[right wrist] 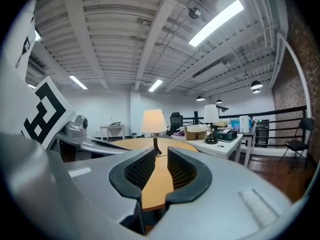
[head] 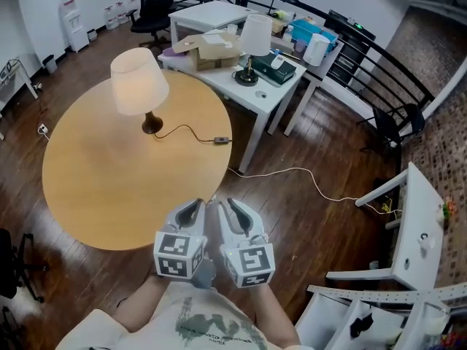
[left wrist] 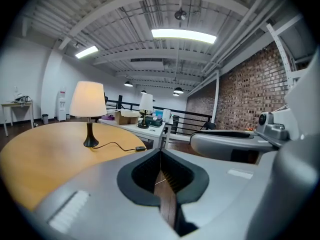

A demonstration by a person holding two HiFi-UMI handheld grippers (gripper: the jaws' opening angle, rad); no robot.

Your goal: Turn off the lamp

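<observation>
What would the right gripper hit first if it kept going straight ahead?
Probably the round table, seen right between its parted jaws; the lit lamp stands farther along that line.

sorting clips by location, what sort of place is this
Most likely an open-plan office, perhaps a loft: white desks piled with boxes, a black office chair, what looks like a water dispenser by the far wall, and a brick wall along one side.

Lies open across the near half of the round table [head: 95, 195]; blocked farther only by lamp [head: 139, 86], with cord [head: 191, 128] and switch [head: 218, 140] rightward.
</observation>
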